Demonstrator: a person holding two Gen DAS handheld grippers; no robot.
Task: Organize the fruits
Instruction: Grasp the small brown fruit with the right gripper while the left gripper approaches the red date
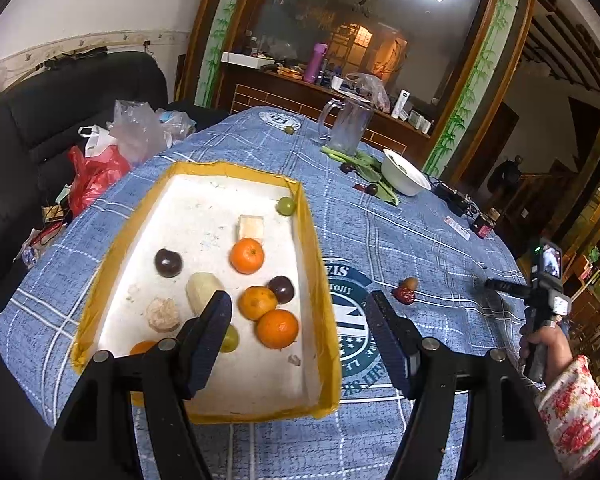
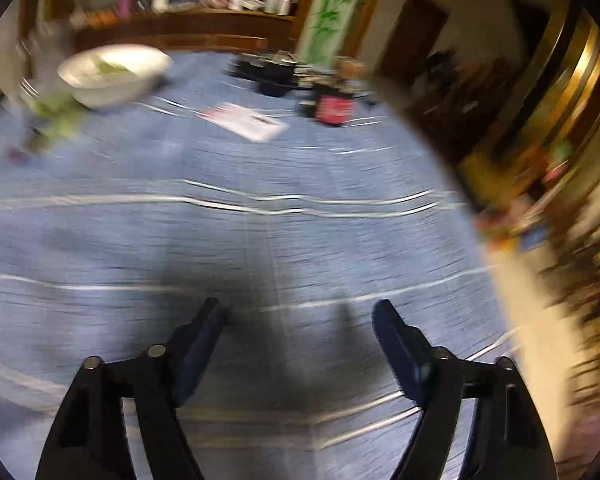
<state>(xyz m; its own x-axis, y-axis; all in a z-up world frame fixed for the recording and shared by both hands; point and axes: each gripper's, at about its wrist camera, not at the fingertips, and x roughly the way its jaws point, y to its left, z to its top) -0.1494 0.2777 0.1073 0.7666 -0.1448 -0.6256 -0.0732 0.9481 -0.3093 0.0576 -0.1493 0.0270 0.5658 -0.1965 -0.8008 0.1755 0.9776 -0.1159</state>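
Note:
A white foam tray with a yellow taped rim [image 1: 314, 248] lies on the blue tablecloth. In it are three oranges [image 1: 247, 255], two dark plums [image 1: 168, 263], green grapes [image 1: 285, 205] and pale peeled pieces [image 1: 202, 287]. My left gripper [image 1: 300, 308] is open and empty above the tray's near right part. A red date [image 1: 404, 295] and a brownish fruit [image 1: 411, 282] lie on the cloth right of the tray. My right gripper [image 2: 300, 312] is open and empty over bare cloth; its view is blurred. It also shows in the left wrist view [image 1: 504, 288], held in a hand.
A white bowl [image 1: 404, 172] with green leaves [image 1: 364, 164], dark fruits [image 1: 371, 189] and a clear jug [image 1: 346, 126] stand at the far side. Plastic bags [image 1: 100, 168] sit at the left edge. A white card [image 2: 246, 120] and a red-labelled jar [image 2: 334, 108] lie ahead of the right gripper.

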